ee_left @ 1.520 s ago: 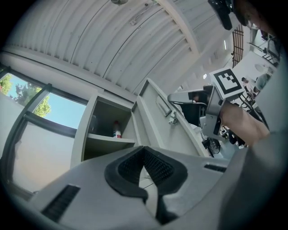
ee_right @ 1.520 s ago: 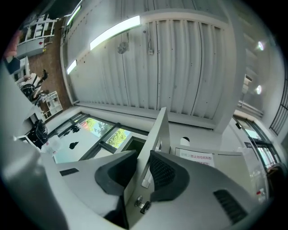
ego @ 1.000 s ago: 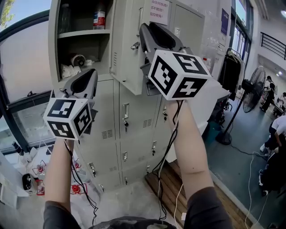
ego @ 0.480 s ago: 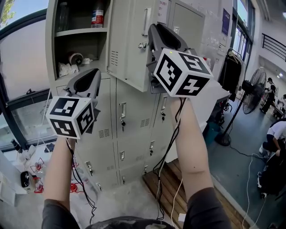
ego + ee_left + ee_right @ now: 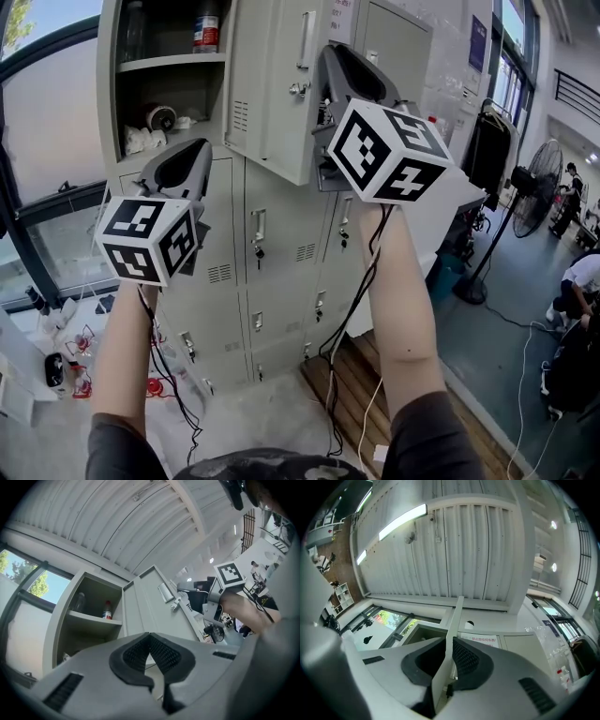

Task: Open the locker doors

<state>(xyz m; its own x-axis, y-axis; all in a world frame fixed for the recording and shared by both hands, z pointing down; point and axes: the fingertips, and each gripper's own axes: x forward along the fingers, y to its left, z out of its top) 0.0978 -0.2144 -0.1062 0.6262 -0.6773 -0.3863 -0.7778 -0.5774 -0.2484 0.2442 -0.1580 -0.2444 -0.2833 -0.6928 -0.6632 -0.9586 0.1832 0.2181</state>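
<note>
**Locker door, upper row: ajar, taken by its free edge**

Nearest is the right claw (image 5: 449, 654), jaws just closing and now clamped on the upright free edge of the upper locker door (image 5: 272, 84). The edge runs lengthwise between the pads, with the hinge side to the left (the pull looks to be outward, round that line). The left claw (image 5: 151, 641) is lower, clenched on nothing, nearer the closed lower doors (image 5: 267, 248). Behind is the open compartment (image 5: 178, 98) with a bottle (image 5: 207, 28).
</note>
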